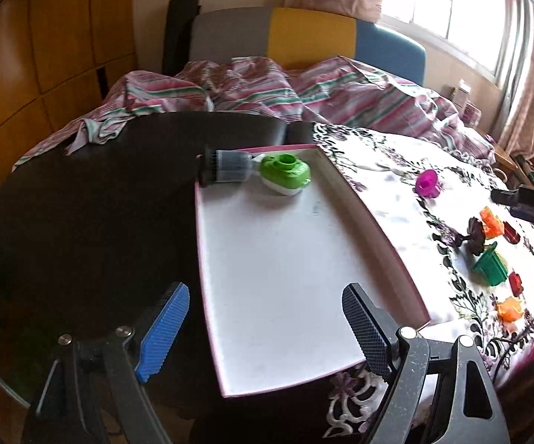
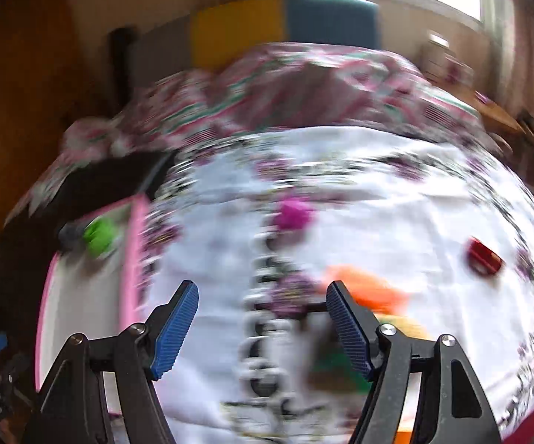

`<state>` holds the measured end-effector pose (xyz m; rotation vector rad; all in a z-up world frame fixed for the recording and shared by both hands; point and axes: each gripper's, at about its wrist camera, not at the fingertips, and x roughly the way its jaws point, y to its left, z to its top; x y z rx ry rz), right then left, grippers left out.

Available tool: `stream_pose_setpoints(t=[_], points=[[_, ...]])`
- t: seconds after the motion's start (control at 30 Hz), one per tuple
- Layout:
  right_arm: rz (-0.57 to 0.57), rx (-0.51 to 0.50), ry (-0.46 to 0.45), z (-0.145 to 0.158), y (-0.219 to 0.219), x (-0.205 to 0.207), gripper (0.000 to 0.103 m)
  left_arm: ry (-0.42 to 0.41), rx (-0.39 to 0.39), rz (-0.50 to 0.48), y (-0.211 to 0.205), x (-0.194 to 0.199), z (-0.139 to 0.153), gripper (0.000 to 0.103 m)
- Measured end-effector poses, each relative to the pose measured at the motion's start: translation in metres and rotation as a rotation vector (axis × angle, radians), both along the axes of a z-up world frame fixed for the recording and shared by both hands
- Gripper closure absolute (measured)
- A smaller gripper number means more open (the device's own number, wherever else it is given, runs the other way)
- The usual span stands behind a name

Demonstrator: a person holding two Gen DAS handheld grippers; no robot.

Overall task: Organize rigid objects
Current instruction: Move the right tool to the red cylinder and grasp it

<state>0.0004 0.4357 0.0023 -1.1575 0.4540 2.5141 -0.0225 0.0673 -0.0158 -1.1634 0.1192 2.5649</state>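
Note:
A white tray with a pink rim (image 1: 374, 218) lies on the table. A green and white toy (image 1: 285, 172) and a dark grey cylinder (image 1: 226, 166) lie at its far end. My left gripper (image 1: 267, 329) is open and empty above the tray's near end. On the floral cloth to the right lie a magenta piece (image 1: 427, 183), a dark flower piece (image 1: 474, 238), a green cup (image 1: 490, 266), orange pieces (image 1: 490, 222) and red pieces (image 1: 514, 283). My right gripper (image 2: 263, 329) is open and empty over the cloth, near an orange piece (image 2: 370, 288); that view is blurred.
A dark round table (image 1: 81, 214) holds the tray, with the white floral cloth (image 1: 389, 159) over its right part. A bed with striped bedding (image 1: 248, 88) stands behind. A wooden wardrobe (image 1: 44, 44) is at the left.

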Motion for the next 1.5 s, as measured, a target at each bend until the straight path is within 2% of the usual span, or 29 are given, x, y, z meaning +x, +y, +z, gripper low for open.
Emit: stream_pose_setpoints(t=[0.1,0.2,0.27,0.37,0.6,0.9,1.13,1.27,1.3,1.33,1.5], points=[[-0.182,-0.026,-0.003,-0.001,0.065,0.018,0.029,0.001,0.001,-0.022,0.009,-0.002,0.003,0.017],[-0.378,-0.101,-0.012,-0.013,0.136,0.038,0.02,0.001,0.0,-0.044,0.021,-0.006,0.005,0.015],[-0.479,-0.131,-0.024,-0.021,0.173,0.047,0.019,0.0,0.002,-0.055,0.028,-0.009,0.007,0.014],[-0.563,-0.139,-0.063,-0.032,0.21,0.051,0.016,-0.005,0.0,-0.074,0.041,-0.013,0.007,0.013],[-0.574,-0.122,-0.17,-0.064,0.238,0.034,0.015,-0.017,-0.008,-0.139,0.074,-0.025,0.008,0.013],[-0.579,-0.144,-0.167,-0.081,0.246,0.026,0.015,-0.019,0.002,-0.208,0.113,-0.038,0.013,0.012],[-0.561,-0.11,-0.201,-0.087,0.247,0.016,0.012,-0.007,0.005,-0.264,0.145,-0.047,0.019,0.011],[-0.573,-0.124,-0.225,-0.097,0.251,0.015,0.012,-0.004,0.003,-0.283,0.162,-0.053,0.02,0.011],[-0.564,-0.14,-0.224,-0.099,0.251,0.015,0.024,-0.006,0.008,-0.286,0.166,-0.055,0.02,0.011],[-0.559,-0.145,-0.231,-0.1,0.25,0.014,0.027,-0.007,0.01,-0.29,0.171,-0.057,0.019,0.011],[-0.556,-0.139,-0.2,-0.092,0.247,0.016,0.027,-0.012,0.003,-0.311,0.195,-0.069,0.014,0.011]])
